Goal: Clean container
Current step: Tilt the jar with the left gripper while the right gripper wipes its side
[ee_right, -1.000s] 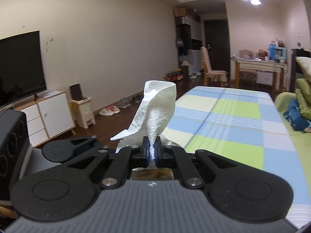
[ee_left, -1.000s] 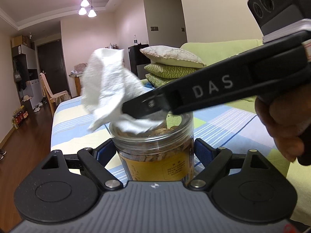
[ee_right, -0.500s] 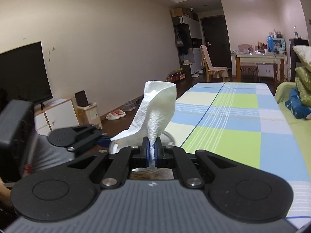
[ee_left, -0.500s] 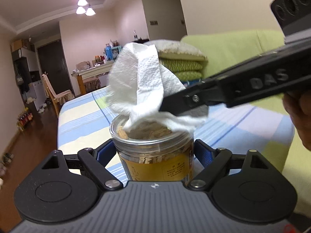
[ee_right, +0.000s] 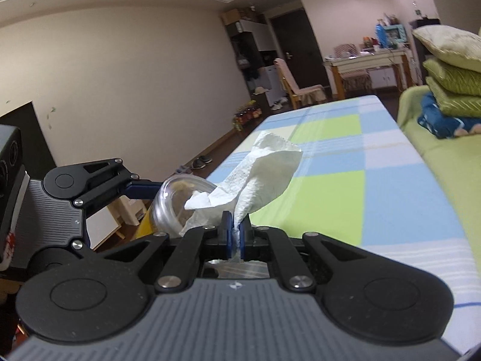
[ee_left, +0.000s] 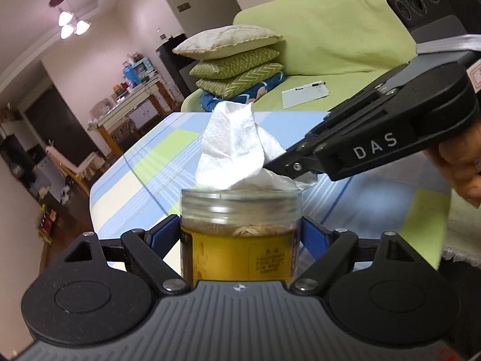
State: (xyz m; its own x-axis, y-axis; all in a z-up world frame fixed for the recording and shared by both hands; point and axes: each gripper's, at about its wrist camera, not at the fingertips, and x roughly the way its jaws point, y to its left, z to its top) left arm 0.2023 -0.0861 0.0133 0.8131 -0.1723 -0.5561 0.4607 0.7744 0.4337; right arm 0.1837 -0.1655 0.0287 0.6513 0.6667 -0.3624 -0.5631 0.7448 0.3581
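A clear plastic jar (ee_left: 240,234) with a yellow label and brownish contents sits between my left gripper's (ee_left: 240,234) blue pads, which are shut on its sides. Its mouth has no lid. A crumpled white paper towel (ee_left: 237,150) rests on the jar's rim, pinched by my right gripper (ee_left: 279,165), which reaches in from the right. In the right wrist view the towel (ee_right: 264,174) stands up from my right gripper (ee_right: 237,237), shut on it, and the jar (ee_right: 171,207) lies tilted to the left with its mouth facing the camera.
A table with a blue, green and white checked cloth (ee_right: 345,162) lies below the jar. A green sofa (ee_left: 330,30) with stacked cushions (ee_left: 234,60) and a sheet of paper (ee_left: 305,94) is behind. A hand (ee_left: 460,165) holds the right gripper.
The jar and left gripper have tipped and turned toward the sofa. The right gripper with the towel has shifted to the jar's right rim, and the towel stands lower.
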